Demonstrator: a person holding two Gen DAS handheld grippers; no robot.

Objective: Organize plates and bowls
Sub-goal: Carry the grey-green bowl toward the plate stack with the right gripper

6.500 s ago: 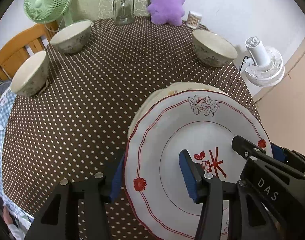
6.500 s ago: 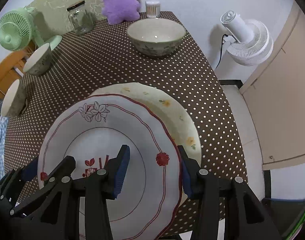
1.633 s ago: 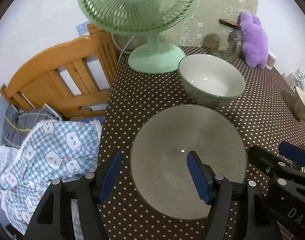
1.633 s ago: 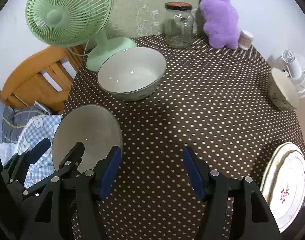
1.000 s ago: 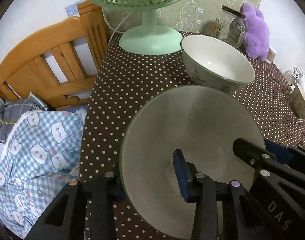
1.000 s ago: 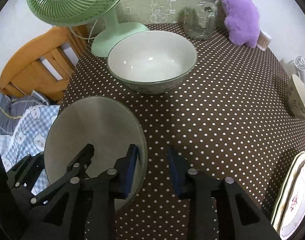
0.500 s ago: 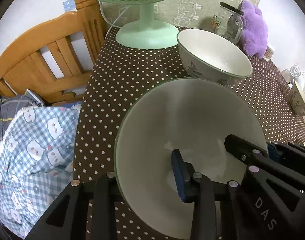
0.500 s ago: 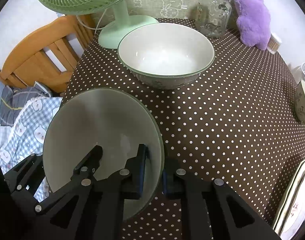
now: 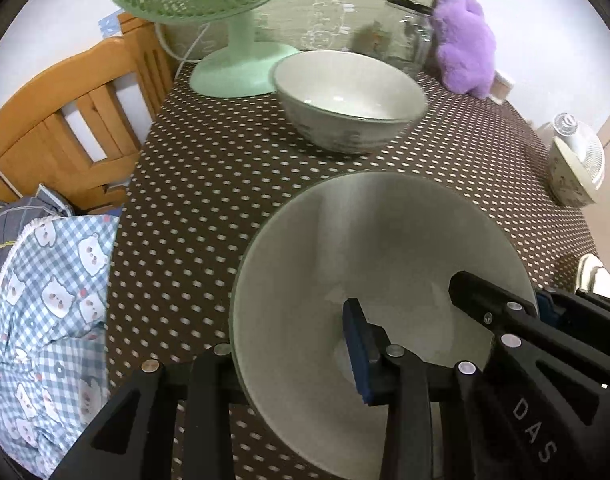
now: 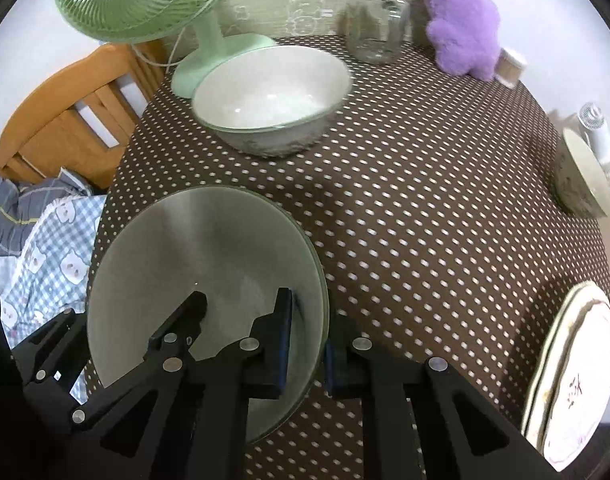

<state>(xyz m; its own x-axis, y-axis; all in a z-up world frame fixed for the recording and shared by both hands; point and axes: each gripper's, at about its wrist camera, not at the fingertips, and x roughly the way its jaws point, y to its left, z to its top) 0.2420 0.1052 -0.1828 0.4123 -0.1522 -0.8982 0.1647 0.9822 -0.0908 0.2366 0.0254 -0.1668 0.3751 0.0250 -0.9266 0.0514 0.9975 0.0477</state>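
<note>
A large pale bowl (image 9: 385, 272) (image 10: 205, 256) is gripped from both sides near the table's left edge. My left gripper (image 9: 285, 332) is shut on its left rim, one blue pad inside and the other finger outside. My right gripper (image 10: 309, 320) is shut on its right rim, and also appears in the left wrist view (image 9: 517, 300). A second bowl (image 9: 345, 96) (image 10: 269, 100) stands further back by the fan. A third bowl (image 10: 581, 180) sits at the right edge. Stacked plates (image 10: 577, 380) lie at the front right.
On the brown dotted tablecloth (image 10: 425, 200) stand a green fan (image 10: 145, 0), a glass jar (image 10: 379, 16), a purple plush (image 10: 461, 16) and a small cup (image 10: 511, 66). A wooden chair (image 9: 65, 112) and checked cloth (image 9: 45, 300) lie left; a white fan (image 10: 597, 128) stands right.
Both grippers closed on the bowl's rim, the right one last. They then carried it to the right: the second bowl and fan have slid left, and more of the plates shows.
</note>
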